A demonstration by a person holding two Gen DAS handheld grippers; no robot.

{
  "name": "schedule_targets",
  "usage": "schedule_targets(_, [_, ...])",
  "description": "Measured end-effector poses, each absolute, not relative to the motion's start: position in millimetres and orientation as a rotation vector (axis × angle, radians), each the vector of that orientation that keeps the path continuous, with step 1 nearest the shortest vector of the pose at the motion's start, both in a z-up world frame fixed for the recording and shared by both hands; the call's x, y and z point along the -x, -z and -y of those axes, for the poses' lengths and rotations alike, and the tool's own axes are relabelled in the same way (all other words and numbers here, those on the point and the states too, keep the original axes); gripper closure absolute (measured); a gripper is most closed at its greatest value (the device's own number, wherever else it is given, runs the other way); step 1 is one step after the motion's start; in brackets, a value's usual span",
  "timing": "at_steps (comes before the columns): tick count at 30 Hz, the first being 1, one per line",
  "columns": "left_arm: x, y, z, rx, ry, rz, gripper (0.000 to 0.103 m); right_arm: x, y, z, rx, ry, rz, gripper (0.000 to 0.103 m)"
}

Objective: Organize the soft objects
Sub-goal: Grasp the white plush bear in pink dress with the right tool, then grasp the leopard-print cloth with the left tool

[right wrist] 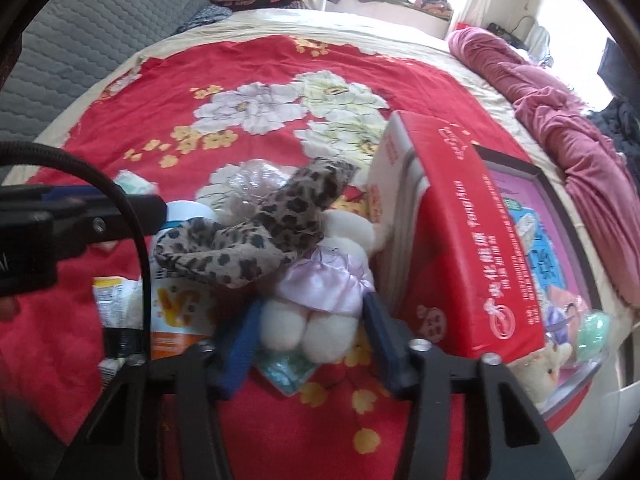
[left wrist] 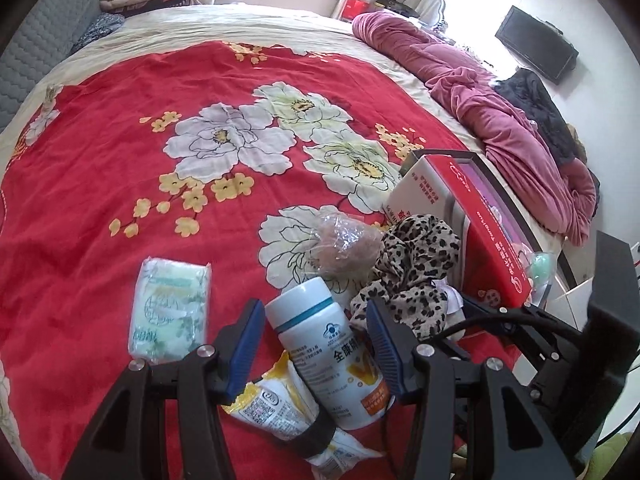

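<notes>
We are working across a bed (left wrist: 120,184) spread with a red floral quilt, and reading the clutter from left to right. Farthest left, a green-and-white tissue pack (left wrist: 170,310) is lying flat, its long axis running away from us. Next, our left hand-held gripper (left wrist: 314,344) is reaching down over a white supplement bottle (left wrist: 332,352) that is lying on its side, cap pointing away and up the bed, base toward us; the blue pads are standing on either side of it, and we cannot tell whether they are pressing on it. Under the bottle a yellow-and-white sachet (left wrist: 276,404) is sticking out. Just beyond, a crinkled clear bag (left wrist: 346,246) is resting by a leopard-print cloth (left wrist: 416,276), which is draped loosely over the pile, probably just dropped there. Moving right, our right hand-held gripper (right wrist: 308,332) is closing around a cream plush toy in a lilac skirt (right wrist: 320,292): the toy is lying with its two round legs pointing toward us between the pads and its body running away under the cloth, up against the red carton (right wrist: 452,216). The pads appear to be touching the legs, so we are judging this a pinch on the toy, the soft thing we are sorting out first. The carton is standing on edge, leaning against a dark-framed pink gift box (right wrist: 552,240) at the far right, likely where the soft things are going.
</notes>
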State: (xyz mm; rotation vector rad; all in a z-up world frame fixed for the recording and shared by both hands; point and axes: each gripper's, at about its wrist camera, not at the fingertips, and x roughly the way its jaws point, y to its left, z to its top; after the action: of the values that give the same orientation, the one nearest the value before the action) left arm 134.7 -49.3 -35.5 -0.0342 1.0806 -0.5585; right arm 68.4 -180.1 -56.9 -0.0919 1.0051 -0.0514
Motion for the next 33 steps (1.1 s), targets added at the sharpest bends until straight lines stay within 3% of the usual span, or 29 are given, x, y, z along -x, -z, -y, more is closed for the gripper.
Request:
schedule_targets(3, [-137.2,35.0,51.5,0.031,0.577,-1.085,0.050,-63.8,51.3,186.7,0.066,0.033,-0.983,0.063])
schedule_targets(14, [-135.4,23.4,87.0,-0.001,0.718,-1.083,0.050,-26.1,12.4,216.6,0.004,-0.067,-0.946,0.063])
schedule_targets(22, [-141.2,45.7,125.2,-0.097,0.745,-1.159,0.051,-12.6,2.9,225.6,0.003,-0.099,-0.939,0.064])
schedule_targets(23, [-141.5,46.2,126.0,-0.094,0.746,-1.157,0.054,-12.6,3.1,225.4,0.004,-0.101,-0.940,0.064])
schedule_targets(27, [-143.1,47.0,123.8,-0.069,0.757,-1.159,0.086,-14.7,5.1,227.3,-0.013,-0.111,-0.946,0.065])
schedule_targets(33, [-139.9,40.8,117.4,-0.045,0.740,-1.143,0.095,-15.7,3.0,226.6,-0.021,-0.134,-0.939,0.066])
